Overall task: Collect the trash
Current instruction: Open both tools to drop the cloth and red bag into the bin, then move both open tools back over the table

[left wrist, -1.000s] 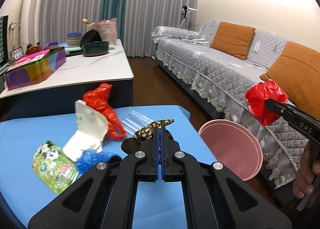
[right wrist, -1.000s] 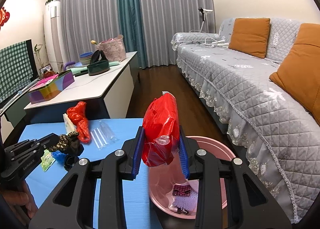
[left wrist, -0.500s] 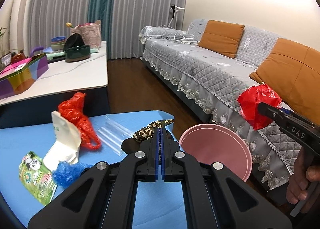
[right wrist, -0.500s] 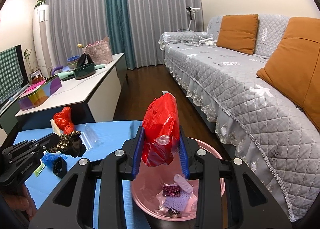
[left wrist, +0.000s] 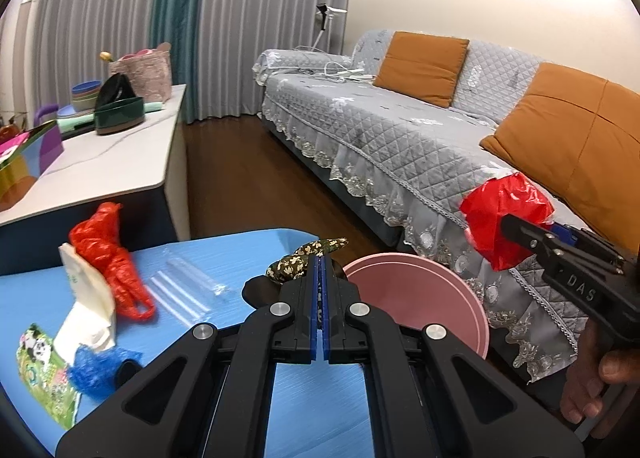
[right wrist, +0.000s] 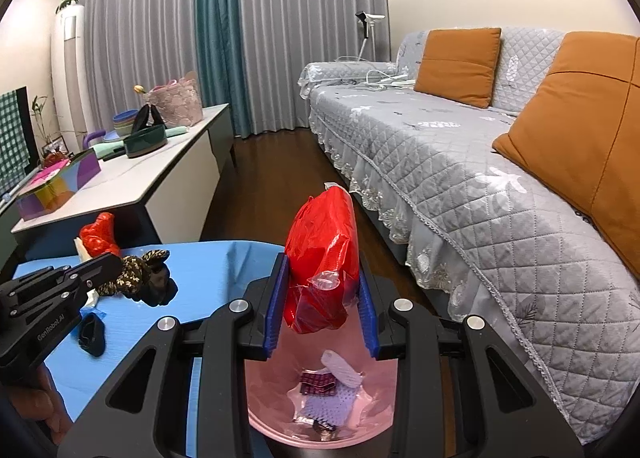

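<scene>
Right gripper [right wrist: 322, 308] clamps crumpled red plastic bag [right wrist: 322, 258] above round pink plastic bin [right wrist: 320, 414]: centre over opening, then release. Left gripper [left wrist: 320, 258] pinches patterned fabric scrap [left wrist: 298, 262]: follow.

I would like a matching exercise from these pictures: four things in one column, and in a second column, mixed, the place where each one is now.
Things:
1. red bag
2. patterned cloth
3. panda wrapper
4. purple mesh

Places:
A. inside the pink bin
B. in the right gripper
C. flat on the blue table
D. in the left gripper

Pairs: 1-B, 2-D, 3-C, 4-A
</scene>
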A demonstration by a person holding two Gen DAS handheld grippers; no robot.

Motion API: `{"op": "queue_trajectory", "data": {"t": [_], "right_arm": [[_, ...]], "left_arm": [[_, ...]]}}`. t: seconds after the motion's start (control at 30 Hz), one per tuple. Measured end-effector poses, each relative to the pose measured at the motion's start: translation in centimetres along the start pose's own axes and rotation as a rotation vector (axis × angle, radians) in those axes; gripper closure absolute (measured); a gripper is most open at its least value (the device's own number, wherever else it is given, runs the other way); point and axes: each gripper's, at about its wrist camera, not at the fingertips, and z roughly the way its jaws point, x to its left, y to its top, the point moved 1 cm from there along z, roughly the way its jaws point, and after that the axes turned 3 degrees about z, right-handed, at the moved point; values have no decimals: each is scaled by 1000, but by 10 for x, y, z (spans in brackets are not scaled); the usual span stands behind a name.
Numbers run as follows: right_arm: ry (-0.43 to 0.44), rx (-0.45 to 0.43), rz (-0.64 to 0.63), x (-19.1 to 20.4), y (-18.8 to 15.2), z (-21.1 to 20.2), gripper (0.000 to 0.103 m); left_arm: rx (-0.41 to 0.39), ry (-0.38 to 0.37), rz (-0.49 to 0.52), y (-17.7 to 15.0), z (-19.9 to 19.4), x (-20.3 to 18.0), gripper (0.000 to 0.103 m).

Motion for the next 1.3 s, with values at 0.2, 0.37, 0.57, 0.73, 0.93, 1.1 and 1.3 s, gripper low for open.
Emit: {"op": "queue_trajectory", "data": {"t": [0.2, 0.37, 0.57, 0.73, 0.93, 1.1, 1.3], "right_arm": [[-27, 11, 14, -12, 0, 7, 70], [-48, 19, 23, -22, -1, 11, 70], [-71, 52, 46, -33, -4, 17, 64], [-90, 50, 64, -37, -4, 17, 41], [-81, 41, 58, -32, -3, 14, 41], [-60, 36, 47, -21, -3, 9, 41], [-37, 27, 13, -2, -4, 4, 41]], "left_arm": [[6, -46, 34, 5, 18, -23, 102], [22, -78, 54, 8, 33, -41, 102], [58, -128, 55, 11, 48, -51, 101], [56, -114, 38, 9, 44, -47, 69], [54, -91, 12, 5, 32, -32, 69], [39, -67, 1, 2, 15, -19, 69], [22, -44, -3, 2, -7, -2, 69]]}}
